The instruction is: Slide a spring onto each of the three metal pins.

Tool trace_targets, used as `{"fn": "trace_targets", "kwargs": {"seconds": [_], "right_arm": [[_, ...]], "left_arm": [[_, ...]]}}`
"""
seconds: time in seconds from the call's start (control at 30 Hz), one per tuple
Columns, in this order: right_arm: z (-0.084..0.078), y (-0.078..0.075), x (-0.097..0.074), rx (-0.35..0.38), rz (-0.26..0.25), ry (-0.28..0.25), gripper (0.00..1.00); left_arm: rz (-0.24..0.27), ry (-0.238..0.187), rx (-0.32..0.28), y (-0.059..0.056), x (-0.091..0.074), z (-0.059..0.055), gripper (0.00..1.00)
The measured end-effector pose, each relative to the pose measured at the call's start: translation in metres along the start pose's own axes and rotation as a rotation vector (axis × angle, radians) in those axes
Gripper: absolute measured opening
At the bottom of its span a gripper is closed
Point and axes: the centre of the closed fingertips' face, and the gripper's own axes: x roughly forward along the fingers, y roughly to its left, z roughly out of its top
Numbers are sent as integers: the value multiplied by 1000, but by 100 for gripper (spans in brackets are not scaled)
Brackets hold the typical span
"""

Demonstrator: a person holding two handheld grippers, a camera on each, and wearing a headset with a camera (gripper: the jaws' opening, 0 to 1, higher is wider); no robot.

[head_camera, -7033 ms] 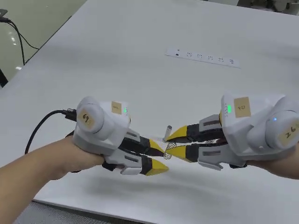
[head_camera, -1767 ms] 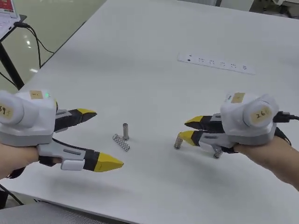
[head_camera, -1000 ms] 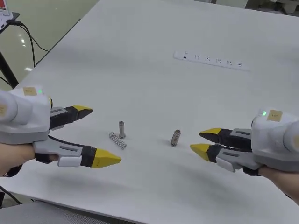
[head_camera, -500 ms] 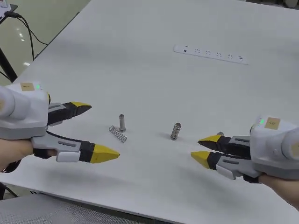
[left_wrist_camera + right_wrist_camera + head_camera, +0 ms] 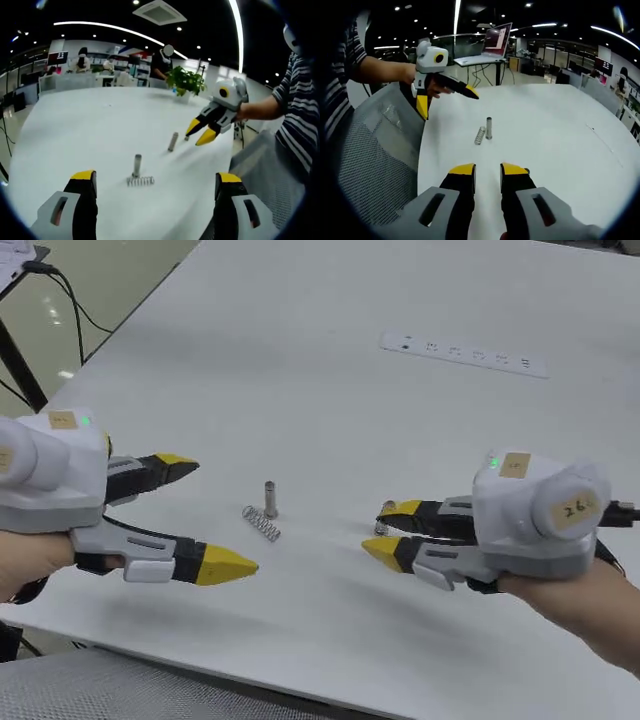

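A bare metal pin [image 5: 270, 498] stands upright on the white table [image 5: 300, 370], with a loose spring [image 5: 261, 523] lying just in front of it. My left gripper [image 5: 205, 515] hovers left of them, open wide and holding nothing. The pin [image 5: 136, 165] and spring [image 5: 140, 180] lie ahead between its jaws. A second pin wearing a spring [image 5: 173, 141] stands further right. My right gripper [image 5: 392, 530] is open by a narrow gap, its tips right at that sprung pin [image 5: 382, 526], partly hiding it. From the right gripper [image 5: 487, 171], the bare pin [image 5: 489, 127] and spring [image 5: 480, 135] sit ahead.
A white power strip [image 5: 463, 353] lies at the far side of the table. A mesh chair [image 5: 375, 165] stands at the table's near edge. The table's front edge runs just below both grippers.
My right gripper has moved left, up to the sprung pin, which stood clear of its tips half a second ago. The left gripper has stayed put, still open wide.
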Motion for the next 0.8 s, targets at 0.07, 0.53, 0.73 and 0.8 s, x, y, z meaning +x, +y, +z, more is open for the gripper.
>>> {"fn": "trace_targets", "kwargs": {"seconds": [0.07,0.53,0.73,0.8], "right_arm": [[5,2,9,-5,14,-2,17],[24,16,58,-35,78,20,16],[24,15,73,-27,88,40,16],[22,15,77,-21,93,50,15]], "left_arm": [[-3,0,-2,-1,0,-1,96],[0,-1,-3,2,1,0,95],[0,-2,-5,3,1,0,95],[2,-3,-6,3,0,1,95]]}}
